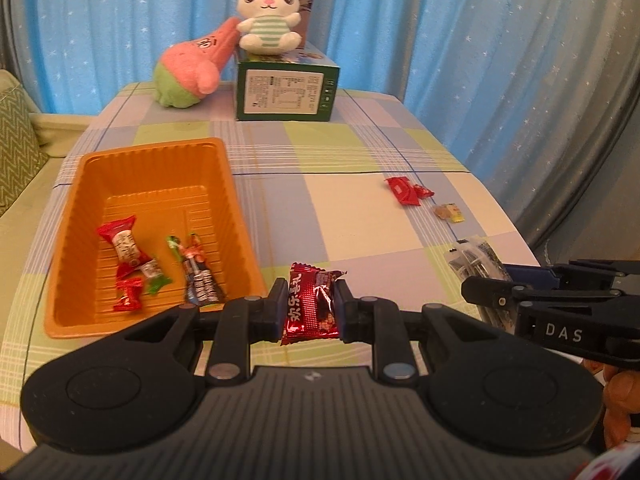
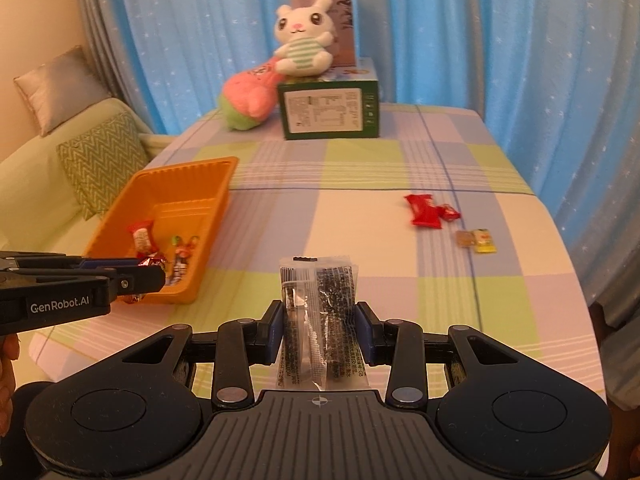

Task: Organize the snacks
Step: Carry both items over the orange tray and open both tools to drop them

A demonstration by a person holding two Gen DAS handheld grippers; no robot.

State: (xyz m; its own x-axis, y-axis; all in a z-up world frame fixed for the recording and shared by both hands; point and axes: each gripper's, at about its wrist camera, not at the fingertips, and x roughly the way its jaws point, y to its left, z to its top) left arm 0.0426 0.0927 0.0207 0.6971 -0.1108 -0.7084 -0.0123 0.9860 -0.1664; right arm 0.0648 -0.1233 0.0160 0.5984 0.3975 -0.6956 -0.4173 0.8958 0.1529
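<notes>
Two wrist fisheye views, each angled down along its own gripper across the checked table (image 1: 340,200) toward the blue curtain at 12 o'clock. Both share the orange tray (image 1: 224,184) at 10 o'clock and the green box (image 2: 330,110).

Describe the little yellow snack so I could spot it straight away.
Start at the checked tablecloth and go to its right side, away from the orange tray. Just nearer than the red packets lies the yellow snack, the only yellow wrapper, touching a small brown one.
</notes>
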